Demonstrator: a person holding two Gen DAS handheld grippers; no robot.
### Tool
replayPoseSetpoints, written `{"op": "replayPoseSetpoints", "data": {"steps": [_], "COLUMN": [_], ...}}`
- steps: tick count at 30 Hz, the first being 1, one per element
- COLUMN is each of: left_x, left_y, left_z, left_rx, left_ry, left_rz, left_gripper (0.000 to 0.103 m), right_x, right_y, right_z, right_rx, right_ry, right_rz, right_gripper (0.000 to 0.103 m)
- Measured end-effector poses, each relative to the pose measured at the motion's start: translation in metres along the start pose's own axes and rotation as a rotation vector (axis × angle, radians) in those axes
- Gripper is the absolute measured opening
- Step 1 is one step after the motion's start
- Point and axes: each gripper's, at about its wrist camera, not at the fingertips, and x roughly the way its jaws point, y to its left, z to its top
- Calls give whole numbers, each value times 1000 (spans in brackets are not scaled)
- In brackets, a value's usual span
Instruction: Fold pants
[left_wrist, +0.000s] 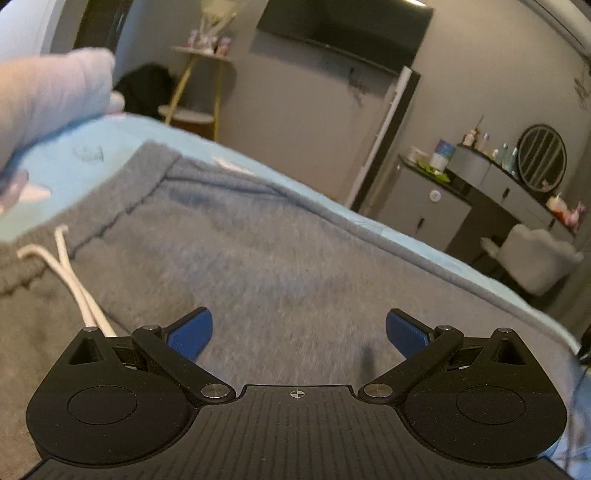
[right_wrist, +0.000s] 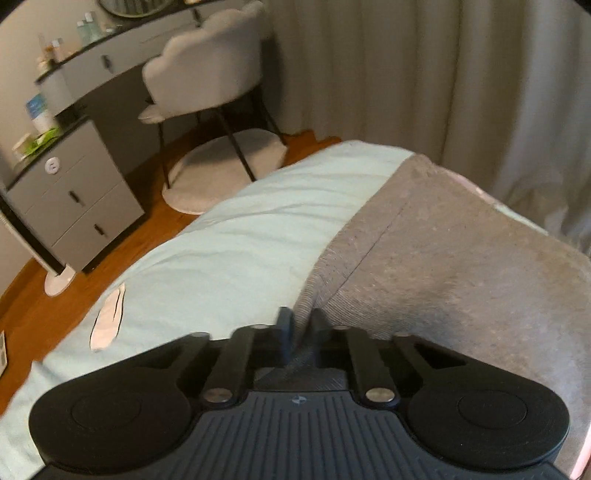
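Grey sweatpants (left_wrist: 258, 251) lie spread on a light blue bed sheet (left_wrist: 66, 162). Their waistband and white drawstring (left_wrist: 70, 280) are at the left of the left wrist view. My left gripper (left_wrist: 299, 332) is open and empty, just above the grey fabric, its blue pads (left_wrist: 190, 334) wide apart. In the right wrist view the pants (right_wrist: 461, 266) cover the right side of the bed. My right gripper (right_wrist: 300, 325) is shut on the edge of the grey fabric, which is pinched between the fingers.
A white pillow (left_wrist: 48, 99) lies at the far left of the bed. Beyond the bed stand a grey dresser (right_wrist: 74, 199), a vanity with a round mirror (left_wrist: 541, 158), a padded chair (right_wrist: 207, 70) and curtains (right_wrist: 443, 81). The bed edge drops to a wooden floor (right_wrist: 37, 306).
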Motion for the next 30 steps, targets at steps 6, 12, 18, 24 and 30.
{"op": "replayPoseSetpoints", "data": {"steps": [6, 12, 18, 24, 30], "left_x": [-13, -24, -37, -35, -45], "left_y": [9, 16, 7, 9, 3], "left_z": [9, 13, 10, -2, -8], "left_rx": [-42, -125, -105, -149, -104], "left_ry": [-28, 20, 82, 183, 229], "left_rz": [-7, -77, -183, -232, -193], "left_gripper": [103, 103, 103, 103, 103], "right_x": [-92, -200, -195, -212, -168], "right_y": [-43, -166, -235, -209, -159], "right_z": [-28, -138, -226, -200, -189], "right_rx": [-25, 188, 192, -100, -496], "right_ry": [-180, -256, -101, -242, -256], "right_rz": [124, 217, 45, 75, 32], "right_gripper": [2, 2, 2, 22, 28]}}
